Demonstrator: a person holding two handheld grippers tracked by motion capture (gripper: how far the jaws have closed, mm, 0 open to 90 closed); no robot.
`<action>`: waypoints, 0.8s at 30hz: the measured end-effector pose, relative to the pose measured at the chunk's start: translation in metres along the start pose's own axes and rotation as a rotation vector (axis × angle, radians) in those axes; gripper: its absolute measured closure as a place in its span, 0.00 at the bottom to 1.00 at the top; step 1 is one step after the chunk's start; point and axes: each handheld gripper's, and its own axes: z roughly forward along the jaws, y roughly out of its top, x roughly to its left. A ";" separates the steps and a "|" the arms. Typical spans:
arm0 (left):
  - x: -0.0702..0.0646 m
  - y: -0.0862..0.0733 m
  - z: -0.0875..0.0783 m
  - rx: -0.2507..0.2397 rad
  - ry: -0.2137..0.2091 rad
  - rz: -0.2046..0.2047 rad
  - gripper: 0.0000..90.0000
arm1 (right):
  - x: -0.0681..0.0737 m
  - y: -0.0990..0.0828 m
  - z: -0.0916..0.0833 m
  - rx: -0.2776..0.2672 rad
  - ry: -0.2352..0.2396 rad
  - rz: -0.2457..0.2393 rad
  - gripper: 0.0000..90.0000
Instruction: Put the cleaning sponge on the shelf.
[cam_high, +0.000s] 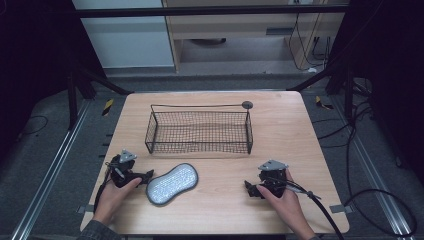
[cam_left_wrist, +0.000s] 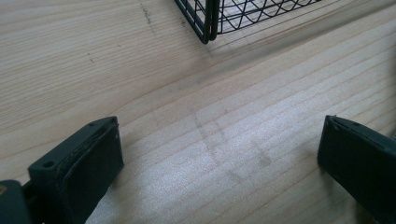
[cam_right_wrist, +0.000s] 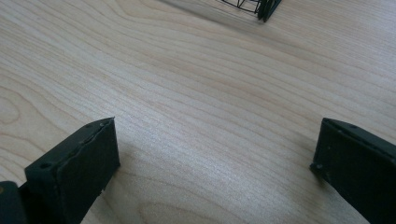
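Note:
A black wire basket (cam_high: 200, 133) stands on the far middle of the wooden table (cam_high: 285, 135), with nothing in it that I can make out. In front of it a grey, peanut-shaped textured pad (cam_high: 172, 183) lies flat on the wood. My left gripper (cam_high: 145, 176) rests on the table just left of the pad, jaws pointing toward it. In the left gripper view it (cam_left_wrist: 219, 135) is open over bare wood, a basket corner (cam_left_wrist: 205, 23) ahead. My right gripper (cam_high: 251, 188) rests near the front right. The right gripper view has it (cam_right_wrist: 217, 135) open, with a basket corner (cam_right_wrist: 265, 9) far ahead.
A thick black cable (cam_high: 325, 210) trails from the right gripper off the table's front right edge. Metal rails (cam_high: 55, 165) and loose cables (cam_high: 370, 200) run along the floor on both sides. Bare wood lies between pad and right gripper.

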 end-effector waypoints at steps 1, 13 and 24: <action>0.000 0.000 0.000 0.000 0.000 0.000 0.00 | 0.000 0.000 0.000 0.000 -0.001 0.000 0.00; 0.003 0.006 -0.027 -0.073 -0.021 -0.025 0.06 | 0.000 0.000 0.000 0.000 -0.004 0.004 0.00; -0.022 0.022 -0.048 0.002 -0.062 0.100 0.05 | 0.000 -0.001 -0.001 0.001 -0.011 0.008 0.00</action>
